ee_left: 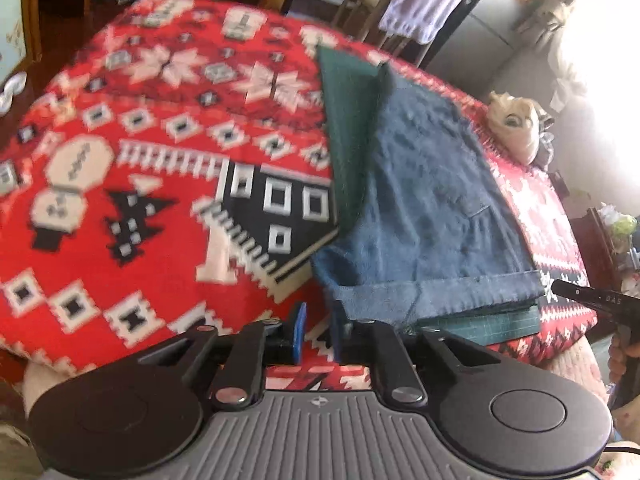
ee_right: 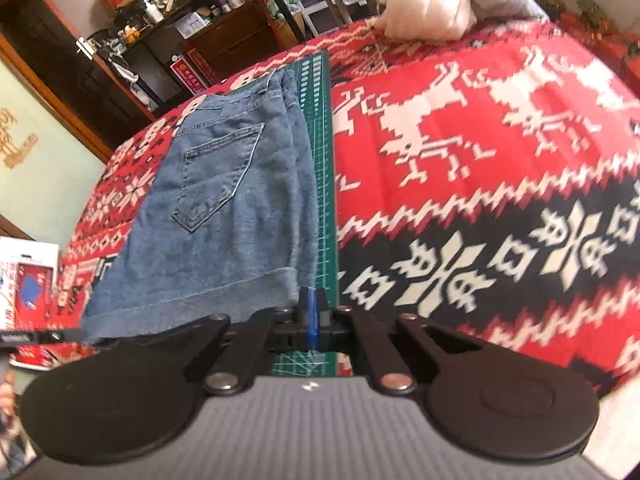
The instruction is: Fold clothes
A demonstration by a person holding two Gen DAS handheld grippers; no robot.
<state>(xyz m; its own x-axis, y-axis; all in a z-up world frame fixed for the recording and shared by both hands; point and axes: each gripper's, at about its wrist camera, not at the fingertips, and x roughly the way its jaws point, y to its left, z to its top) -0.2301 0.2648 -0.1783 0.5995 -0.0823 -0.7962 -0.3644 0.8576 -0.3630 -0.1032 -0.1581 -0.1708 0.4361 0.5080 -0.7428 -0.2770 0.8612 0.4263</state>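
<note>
Nearest to us in the left wrist view, we see the left hand-held gripper [ee_left: 318, 330] with its two blue fingers [ee_left: 299, 330] apart by a narrow gap, and nothing is between them. It hovers just in front of the near hem of the denim shorts [ee_left: 424, 208], close to the left corner of the hem. At the right edge of this view a part of the other tool shows, with a hand [ee_left: 624, 356] under it.

In the right wrist view, the right hand-held gripper [ee_right: 313, 322] has its blue fingers pressed together. They stand at the near right corner of the denim shorts [ee_right: 224, 208], where the cuffed hem meets the green cutting mat [ee_right: 325, 168]; we cannot tell if some cloth is caught between them or not.

The shorts lie folded on the cutting mat, with a back pocket [ee_right: 218, 172] facing up and the turned-up hem toward us. The mat shows as a green strip along the right side of the shorts, and in the left view its left part stands lifted up beside the denim. Both lie on a red blanket [ee_right: 480, 152] with white reindeer, snowflakes and a black band, which covers the surface under them.

Farther away, a white bundle [ee_right: 428, 8] rests at the far edge of the blanket. Behind it we see dark wooden shelves [ee_right: 192, 20] full of small things, and a pale towel [ee_left: 424, 0] hangs in the background.
</note>
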